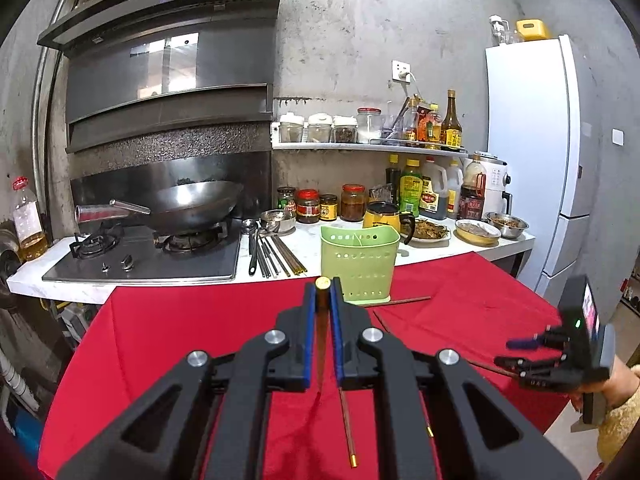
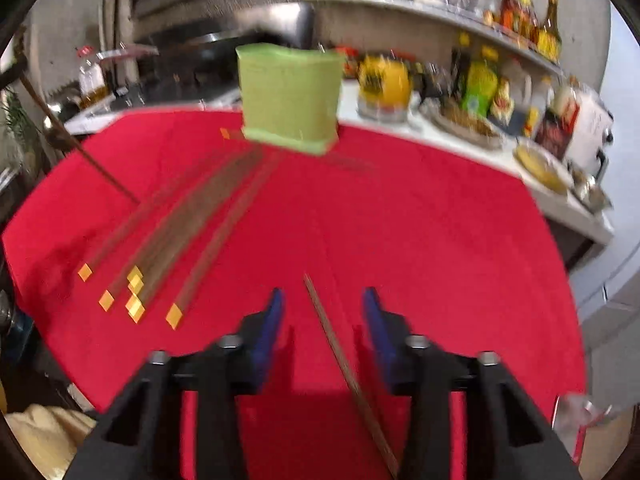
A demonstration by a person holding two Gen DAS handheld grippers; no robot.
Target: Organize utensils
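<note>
Here, over a red-draped surface [image 1: 200,320], the left tool [image 1: 322,292] pinches one brown chopstick [image 1: 322,298], gold cap up, its shaft running down between the blue pads [image 1: 335,340]. Just beyond stands a green perforated holder [image 1: 358,264], at the cloth's far edge beside the stove. The right tool [image 2: 322,304] is spread, its pads clear of a second chopstick [image 2: 348,376] that lies slanted between them. More chopsticks [image 2: 168,252] lie in a loose row on the cloth to its left, gold tips toward the camera; the right view is blurred. A hand [image 1: 612,392] grips the right tool's handle.
</note>
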